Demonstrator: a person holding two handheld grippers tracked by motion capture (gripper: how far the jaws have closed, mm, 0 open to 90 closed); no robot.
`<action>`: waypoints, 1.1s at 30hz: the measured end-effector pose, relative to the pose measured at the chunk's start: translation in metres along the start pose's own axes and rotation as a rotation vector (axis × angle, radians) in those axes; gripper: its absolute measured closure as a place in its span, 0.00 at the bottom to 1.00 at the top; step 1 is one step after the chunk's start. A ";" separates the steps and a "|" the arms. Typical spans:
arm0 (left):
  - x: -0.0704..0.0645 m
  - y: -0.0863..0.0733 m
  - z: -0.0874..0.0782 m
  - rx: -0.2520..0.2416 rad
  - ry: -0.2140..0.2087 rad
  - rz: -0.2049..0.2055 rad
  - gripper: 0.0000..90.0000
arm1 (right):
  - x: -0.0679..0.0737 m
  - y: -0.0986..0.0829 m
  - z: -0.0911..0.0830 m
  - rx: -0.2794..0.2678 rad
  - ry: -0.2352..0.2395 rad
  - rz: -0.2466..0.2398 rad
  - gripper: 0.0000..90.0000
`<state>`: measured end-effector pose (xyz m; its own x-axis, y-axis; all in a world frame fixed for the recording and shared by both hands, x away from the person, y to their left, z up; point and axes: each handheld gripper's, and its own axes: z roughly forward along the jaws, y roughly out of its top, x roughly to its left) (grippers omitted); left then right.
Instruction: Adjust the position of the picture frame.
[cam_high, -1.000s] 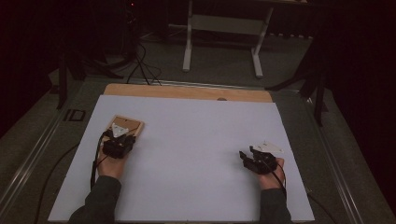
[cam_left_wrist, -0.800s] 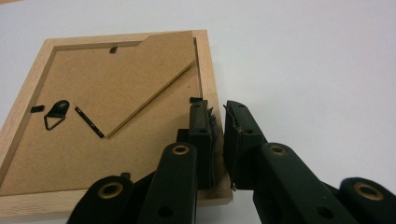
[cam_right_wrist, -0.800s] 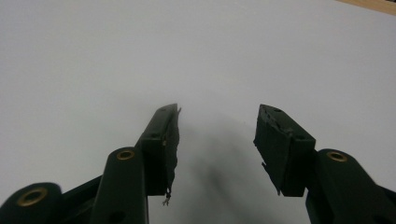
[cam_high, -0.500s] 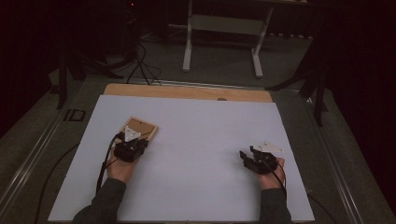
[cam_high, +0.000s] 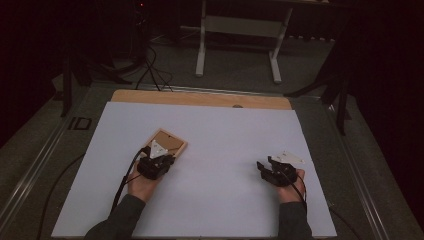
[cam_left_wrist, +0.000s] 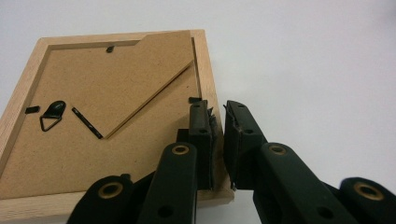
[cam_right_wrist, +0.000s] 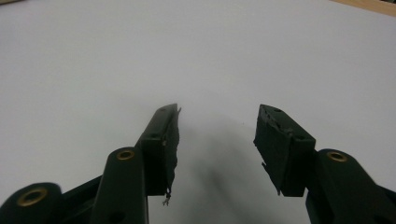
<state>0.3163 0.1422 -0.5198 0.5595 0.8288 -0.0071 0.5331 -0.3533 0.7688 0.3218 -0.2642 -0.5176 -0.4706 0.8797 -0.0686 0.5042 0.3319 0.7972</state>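
Left gripper jaws pinch the picture frame rail; slide it flat. Right gripper jaws gape empty.

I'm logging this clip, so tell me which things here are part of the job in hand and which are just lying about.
In the job:
- wooden picture frame, lying back side up
- left gripper, jaws closed on the frame's edge
- right gripper, open over the white sheet

Lying about:
- white sheet covering the table
- metal stand beyond the table
- cables on the floor
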 end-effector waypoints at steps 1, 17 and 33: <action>-0.003 0.001 0.001 0.001 -0.008 0.003 0.91 | 0.000 0.000 0.000 0.000 0.000 0.000 0.54; -0.042 0.005 0.008 -0.012 -0.113 0.056 0.91 | 0.001 0.000 0.000 0.001 0.002 -0.005 0.54; -0.076 0.006 0.011 -0.018 -0.218 0.114 0.91 | 0.000 0.002 0.000 -0.020 0.036 0.037 0.55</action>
<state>0.2839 0.0728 -0.5217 0.7402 0.6701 -0.0557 0.4483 -0.4301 0.7836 0.3225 -0.2635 -0.5163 -0.4783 0.8780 -0.0177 0.5074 0.2927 0.8105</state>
